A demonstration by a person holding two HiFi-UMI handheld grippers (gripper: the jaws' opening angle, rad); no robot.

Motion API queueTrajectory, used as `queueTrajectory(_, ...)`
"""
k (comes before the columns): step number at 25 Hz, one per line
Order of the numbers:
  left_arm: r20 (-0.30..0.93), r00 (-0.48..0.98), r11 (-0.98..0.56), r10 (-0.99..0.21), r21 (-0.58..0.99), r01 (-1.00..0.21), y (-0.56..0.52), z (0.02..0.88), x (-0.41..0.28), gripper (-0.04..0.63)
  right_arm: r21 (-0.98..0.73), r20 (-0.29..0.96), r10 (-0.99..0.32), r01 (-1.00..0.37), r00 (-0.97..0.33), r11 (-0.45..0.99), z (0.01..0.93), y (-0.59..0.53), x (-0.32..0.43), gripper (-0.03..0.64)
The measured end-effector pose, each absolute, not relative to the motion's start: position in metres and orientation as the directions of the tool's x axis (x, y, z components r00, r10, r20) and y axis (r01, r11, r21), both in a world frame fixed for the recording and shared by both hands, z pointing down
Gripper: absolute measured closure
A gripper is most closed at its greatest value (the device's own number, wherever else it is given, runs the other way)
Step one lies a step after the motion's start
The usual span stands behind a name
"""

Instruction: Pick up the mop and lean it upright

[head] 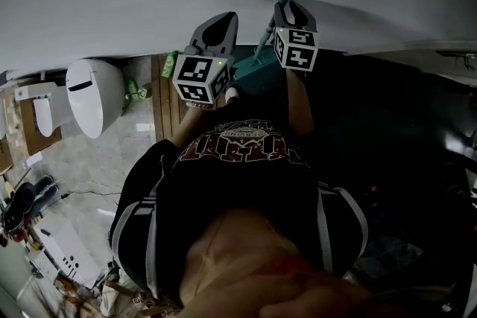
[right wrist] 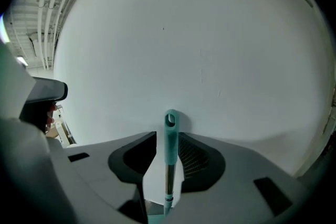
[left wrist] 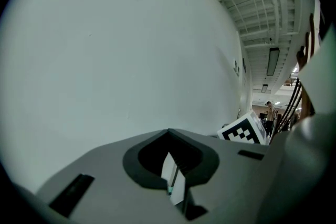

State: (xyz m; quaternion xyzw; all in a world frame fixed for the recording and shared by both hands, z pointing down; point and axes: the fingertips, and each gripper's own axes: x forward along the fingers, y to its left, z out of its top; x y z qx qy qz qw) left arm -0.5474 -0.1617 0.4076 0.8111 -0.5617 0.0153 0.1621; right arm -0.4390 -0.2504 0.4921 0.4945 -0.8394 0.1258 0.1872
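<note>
Mop: mop handle (right wrist: pixel 170 126) stands upright, teal top touching the white wall (right wrist: pixel 210 34), betw. your right jaws.
R claw: right gripper (right wrist: pixel 168 138) spread, pads off the handle.
L claw: left gripper (left wrist: pixel 171 157) slightly parted, empty, just beside.
Progress: lean looks done; left = pull back w/o nudging it.
Room: wall dead ahead; free space only toward you. Toilet (head: pixel 93 97) well left.

Mop (right wrist: pixel 170 136) between R gripper (right wrist: pixel 167 139) fingers (right wrist: pixel 197 157): teal matt plastic grip, shiny metal shaft below. Fingers matt grey plastic, ribbed pads. Wall (right wrist: pixel 184 50) past fingertips: smooth matt white.
</note>
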Motion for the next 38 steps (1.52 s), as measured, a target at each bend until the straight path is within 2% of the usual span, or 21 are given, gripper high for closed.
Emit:
queueTrajectory(19,0.228,0.329,-0.272,-0.916,0.250,-0.929,-0.153,0.415,-0.587,0.549,-0.002,0.457,-0.837,-0.941,-0.302,0.338,0.517,-0.274,-0.438,0.494)
queueTrajectory(38,0.205,0.380,-0.323,-0.902,0.264,-0.909,-0.133,0.412,-0.566,0.549,0.019,0.436,-0.826,-0.914,-0.357,0.405,0.510,-0.222,-0.441,0.497)
